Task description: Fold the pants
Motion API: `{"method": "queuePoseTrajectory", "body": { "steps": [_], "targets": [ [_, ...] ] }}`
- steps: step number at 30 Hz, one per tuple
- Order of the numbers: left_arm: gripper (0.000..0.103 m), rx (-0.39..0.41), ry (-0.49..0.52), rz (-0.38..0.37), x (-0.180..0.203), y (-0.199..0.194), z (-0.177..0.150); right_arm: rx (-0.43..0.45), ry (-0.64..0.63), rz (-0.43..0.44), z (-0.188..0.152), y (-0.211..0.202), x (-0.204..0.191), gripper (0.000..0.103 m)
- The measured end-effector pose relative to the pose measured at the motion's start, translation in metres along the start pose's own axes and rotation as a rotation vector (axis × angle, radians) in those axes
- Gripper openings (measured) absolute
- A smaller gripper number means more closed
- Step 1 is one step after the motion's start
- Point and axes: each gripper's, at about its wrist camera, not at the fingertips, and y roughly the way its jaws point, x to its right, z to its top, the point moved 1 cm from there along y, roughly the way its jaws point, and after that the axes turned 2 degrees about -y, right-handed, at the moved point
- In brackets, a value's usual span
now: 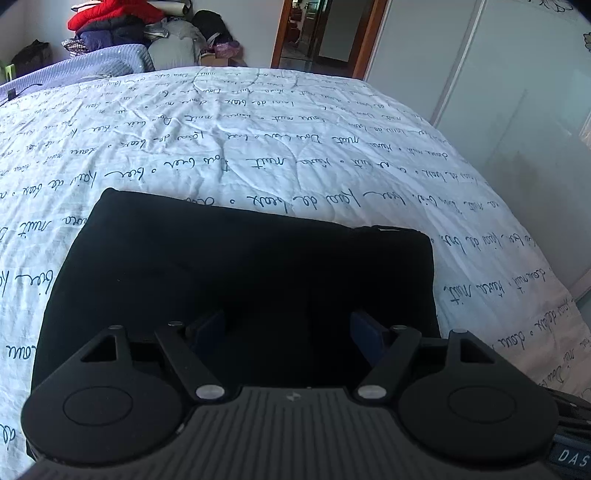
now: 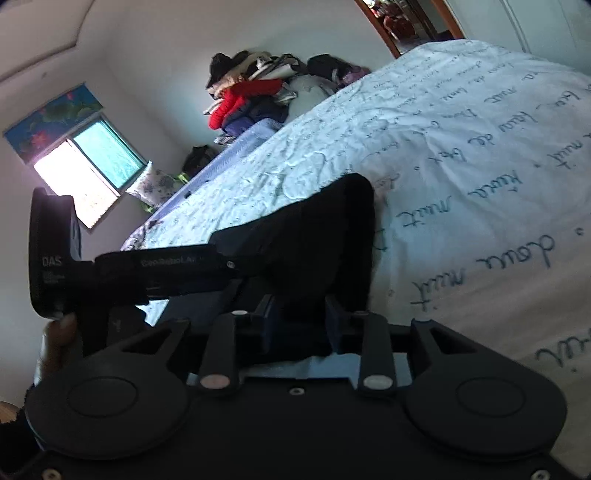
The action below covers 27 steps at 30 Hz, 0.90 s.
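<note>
The black pants (image 1: 236, 280) lie folded into a flat rectangle on the white bedspread with script writing (image 1: 295, 147). My left gripper (image 1: 288, 332) is open, its blue pads apart, just above the near edge of the pants. In the right wrist view the pants (image 2: 325, 236) show as a dark fold ahead. My right gripper (image 2: 299, 321) is tilted and its pads stand a little apart with black cloth between them; a grip is not clear. The left gripper's body (image 2: 147, 269) crosses that view at the left.
A pile of clothes with a red jacket (image 1: 110, 22) sits beyond the far side of the bed. A doorway (image 1: 325, 33) and white wardrobe doors (image 1: 498, 92) stand to the right. A window (image 2: 88, 177) is on the far wall.
</note>
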Motion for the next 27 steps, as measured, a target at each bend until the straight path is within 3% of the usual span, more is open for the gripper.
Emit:
{"method": "queuePoseTrajectory", "body": {
  "steps": [2, 3, 4, 12, 15, 16, 17, 21, 24, 27],
  "targets": [
    [0.077, -0.002, -0.007, -0.005, 0.000, -0.001, 0.000, -0.007, -0.030, -0.008, 0.000, 0.002, -0.003, 0.030],
    [0.077, -0.001, -0.008, -0.009, -0.001, -0.002, 0.000, -0.004, -0.044, -0.016, -0.001, 0.001, -0.005, 0.012],
    [0.077, 0.001, -0.011, -0.010, -0.002, -0.003, 0.000, 0.003, -0.061, -0.041, -0.001, -0.001, -0.006, 0.004],
    [0.077, 0.000, -0.031, 0.001, -0.014, -0.006, -0.001, -0.028, -0.160, -0.162, -0.008, -0.001, -0.012, 0.002],
    [0.077, 0.000, -0.019, 0.046, -0.024, -0.010, -0.002, -0.051, -0.182, -0.181, -0.006, 0.000, -0.014, 0.008],
    [0.077, -0.002, -0.015, 0.058, -0.029, -0.013, -0.002, -0.045, -0.186, -0.202, -0.003, -0.002, -0.015, 0.024],
    [0.078, -0.004, -0.011, 0.071, -0.034, -0.016, -0.003, -0.030, -0.183, -0.217, 0.002, -0.006, -0.017, 0.027],
    [0.079, -0.009, -0.002, 0.115, -0.052, -0.027, -0.008, 0.041, -0.355, -0.206, 0.033, -0.003, -0.050, 0.031],
    [0.079, -0.002, -0.022, 0.119, -0.064, -0.035, -0.010, -0.017, -0.479, -0.197, 0.049, 0.036, -0.058, 0.033],
    [0.083, 0.015, -0.008, 0.137, -0.070, -0.038, -0.011, -0.109, -0.476, -0.222, 0.062, 0.081, -0.036, 0.032]
  ]
}}
